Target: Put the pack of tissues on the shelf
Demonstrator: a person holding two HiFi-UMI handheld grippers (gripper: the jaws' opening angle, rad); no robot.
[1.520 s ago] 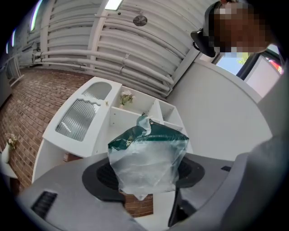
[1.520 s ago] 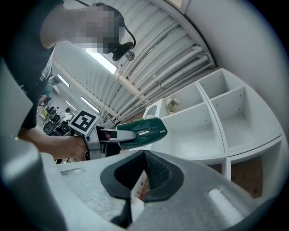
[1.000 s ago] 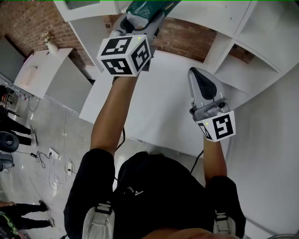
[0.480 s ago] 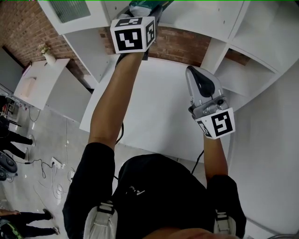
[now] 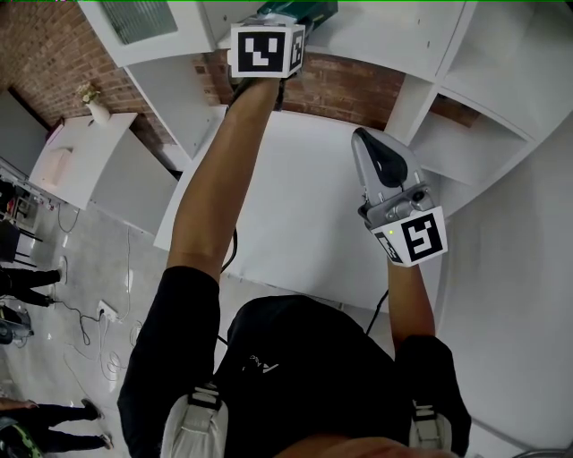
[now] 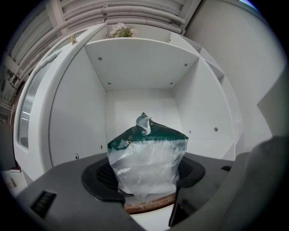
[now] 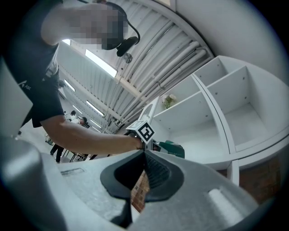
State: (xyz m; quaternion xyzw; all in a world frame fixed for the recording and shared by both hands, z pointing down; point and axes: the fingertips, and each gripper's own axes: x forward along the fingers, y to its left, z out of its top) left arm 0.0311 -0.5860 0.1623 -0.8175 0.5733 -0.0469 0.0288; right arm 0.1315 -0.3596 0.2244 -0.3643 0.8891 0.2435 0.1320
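The pack of tissues, clear plastic with a dark green top, sits between the jaws of my left gripper, which is shut on it. The pack is held up at the mouth of a white shelf compartment. In the head view the left gripper is raised at the top edge, its marker cube below the green pack. My right gripper hangs lower over the white shelf board, shut and holding nothing. The right gripper view shows the pack at the shelf.
The white shelf unit has several open compartments with upright dividers, backed by a brick wall. A low white cabinet with a small vase stands at the left. People stand far off at the left edge.
My left gripper has risen and reached farther toward the shelf with the pack in it. The right gripper has barely moved.
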